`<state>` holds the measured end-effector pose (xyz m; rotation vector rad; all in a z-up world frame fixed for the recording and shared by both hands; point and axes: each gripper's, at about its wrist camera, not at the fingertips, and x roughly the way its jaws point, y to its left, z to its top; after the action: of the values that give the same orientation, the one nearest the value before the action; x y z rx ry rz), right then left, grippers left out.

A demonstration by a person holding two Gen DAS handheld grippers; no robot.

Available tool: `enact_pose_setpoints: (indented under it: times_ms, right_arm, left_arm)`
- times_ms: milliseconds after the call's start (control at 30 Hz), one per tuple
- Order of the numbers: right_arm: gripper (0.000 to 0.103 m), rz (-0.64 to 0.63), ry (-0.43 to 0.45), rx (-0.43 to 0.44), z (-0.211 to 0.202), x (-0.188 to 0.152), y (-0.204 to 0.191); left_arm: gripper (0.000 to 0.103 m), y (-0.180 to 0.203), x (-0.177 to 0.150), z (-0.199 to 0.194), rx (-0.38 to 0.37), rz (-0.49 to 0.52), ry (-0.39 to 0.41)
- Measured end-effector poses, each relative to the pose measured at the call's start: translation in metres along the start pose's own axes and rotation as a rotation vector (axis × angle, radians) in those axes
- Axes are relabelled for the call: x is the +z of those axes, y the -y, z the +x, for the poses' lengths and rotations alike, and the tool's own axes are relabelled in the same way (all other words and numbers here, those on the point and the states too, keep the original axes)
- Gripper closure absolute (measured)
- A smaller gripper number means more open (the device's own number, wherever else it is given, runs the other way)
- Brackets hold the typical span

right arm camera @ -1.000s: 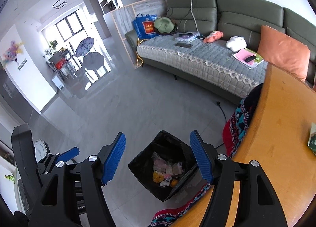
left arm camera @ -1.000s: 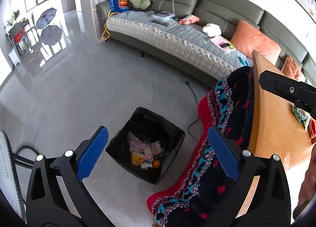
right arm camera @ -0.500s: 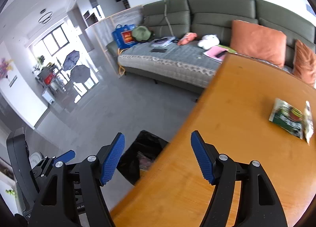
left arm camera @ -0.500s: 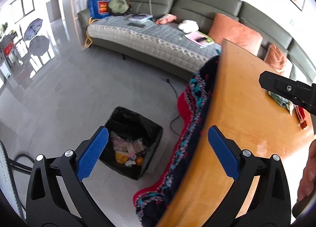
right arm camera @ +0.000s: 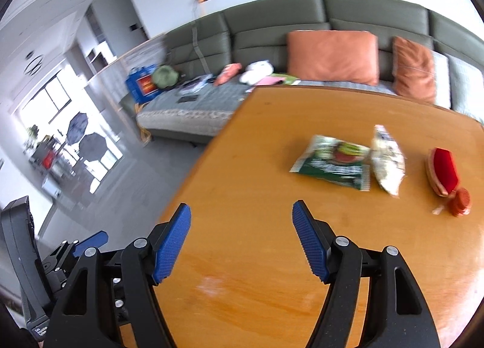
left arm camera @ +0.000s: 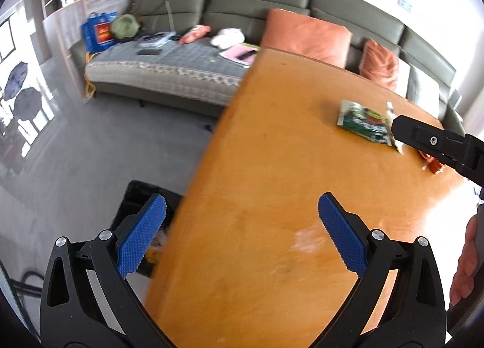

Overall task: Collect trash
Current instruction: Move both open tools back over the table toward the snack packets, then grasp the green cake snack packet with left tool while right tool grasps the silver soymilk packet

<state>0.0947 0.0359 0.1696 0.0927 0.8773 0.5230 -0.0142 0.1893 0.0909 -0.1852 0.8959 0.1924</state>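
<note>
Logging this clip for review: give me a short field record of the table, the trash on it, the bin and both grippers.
surface: orange wooden table
trash: green snack packet, touching white crumpled wrapper; red wrapper apart
bin: black lined trash bin, on floor beside table
left gripper: open, empty
right gripper: open, empty
</note>
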Motion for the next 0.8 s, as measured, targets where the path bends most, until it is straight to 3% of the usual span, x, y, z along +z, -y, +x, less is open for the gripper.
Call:
enact_pose_setpoints:
  times_ms: [400, 800]
  right_arm:
    - [0.032, 0.133, 0.013, -0.129, 0.002, 0.019, 0.116]
    - [0.027, 0.233, -0.025, -0.23, 0.061, 0.048, 0.191]
  left_arm:
    - [0.006, 0.094, 0.034, 0.047, -0.071, 0.138, -0.038]
    - [0.006, 0.147, 0.074, 0.107, -0.098, 0.227, -0.08]
